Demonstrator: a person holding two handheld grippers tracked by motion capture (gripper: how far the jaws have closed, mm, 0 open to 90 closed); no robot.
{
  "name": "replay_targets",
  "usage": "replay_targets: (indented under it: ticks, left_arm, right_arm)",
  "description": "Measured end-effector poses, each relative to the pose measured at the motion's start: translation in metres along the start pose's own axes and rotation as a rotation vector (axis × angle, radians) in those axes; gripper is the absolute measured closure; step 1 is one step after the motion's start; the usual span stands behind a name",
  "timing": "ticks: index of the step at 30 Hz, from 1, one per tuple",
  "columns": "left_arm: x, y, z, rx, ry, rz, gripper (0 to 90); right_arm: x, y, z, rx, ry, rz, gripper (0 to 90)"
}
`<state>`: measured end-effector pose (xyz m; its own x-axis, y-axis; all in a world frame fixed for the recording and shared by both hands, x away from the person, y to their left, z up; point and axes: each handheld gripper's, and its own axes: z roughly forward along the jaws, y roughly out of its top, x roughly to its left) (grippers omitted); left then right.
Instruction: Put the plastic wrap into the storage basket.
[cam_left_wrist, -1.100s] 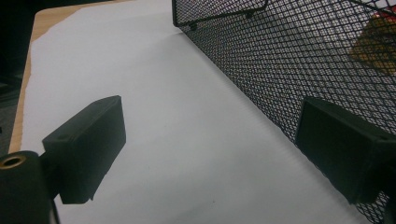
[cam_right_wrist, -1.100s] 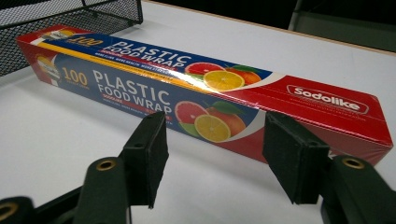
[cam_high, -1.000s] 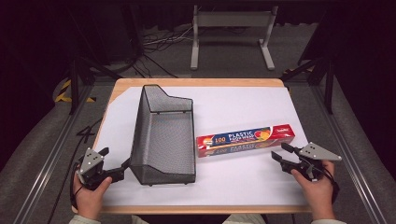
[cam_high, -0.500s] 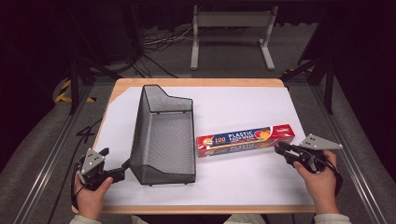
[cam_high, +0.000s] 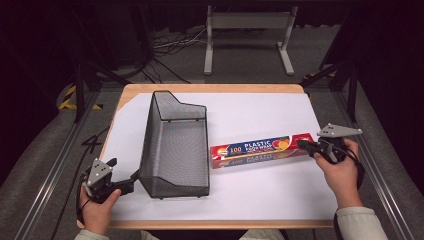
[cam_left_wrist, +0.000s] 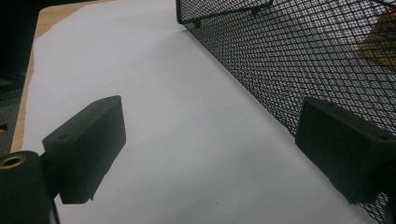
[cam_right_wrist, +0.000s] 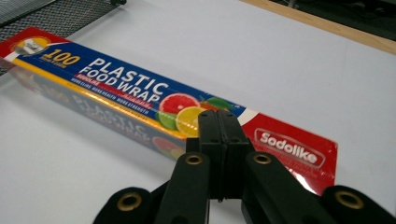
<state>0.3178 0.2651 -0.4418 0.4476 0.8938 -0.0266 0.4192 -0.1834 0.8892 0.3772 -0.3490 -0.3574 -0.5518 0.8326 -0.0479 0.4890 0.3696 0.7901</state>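
White tabletop (cam_high: 260, 200) carried the plastic wrap box (cam_high: 262, 150) near its right edge; my right gripper (cam_right_wrist: 219, 123) had just been closing, jaws together and empty above it; my left gripper (cam_left_wrist: 205, 154) stood apart beside the mesh basket (cam_high: 175, 145).

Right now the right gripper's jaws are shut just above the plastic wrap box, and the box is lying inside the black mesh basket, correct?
Not quite. The right gripper is shut, but the plastic wrap box lies on the white table cover beside the mesh basket, not inside, as the high view shows.

One plastic wrap box (cam_high: 261, 150); one mesh basket (cam_high: 176, 145); two claws (cam_high: 303, 145) (cam_high: 131, 181).
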Motion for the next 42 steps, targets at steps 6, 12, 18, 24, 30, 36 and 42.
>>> replay_targets:
  ticks: [6,12,18,24,30,36,42]
  left_arm:
    - [0.001,-0.001,0.000,-0.003,0.001,-0.012,9.6]
    - [0.002,-0.001,0.000,0.000,0.000,-0.010,9.6]
    - [0.001,-0.001,0.000,-0.004,0.000,-0.006,9.6]
    - [0.002,-0.003,-0.002,-0.009,-0.003,-0.010,9.5]
    - [0.002,-0.004,-0.003,-0.008,-0.007,-0.006,9.5]
    - [0.000,-0.006,-0.007,-0.007,-0.002,0.014,9.3]
    - [0.000,-0.007,-0.009,-0.010,0.000,0.013,9.3]
  right_arm:
    - [-0.007,0.022,0.010,0.014,0.009,-0.003,90.0]
    - [-0.015,0.035,0.023,0.045,0.030,0.020,89.9]
    - [-0.022,0.049,0.038,0.090,0.029,0.024,89.9]
    - [-0.025,0.057,0.048,0.108,0.024,0.027,89.3]
    - [-0.028,0.060,0.060,0.143,0.014,0.031,89.8]
    - [-0.033,0.059,0.076,0.189,0.003,0.046,89.9]
    - [-0.037,0.052,0.090,0.240,-0.008,0.059,90.0]
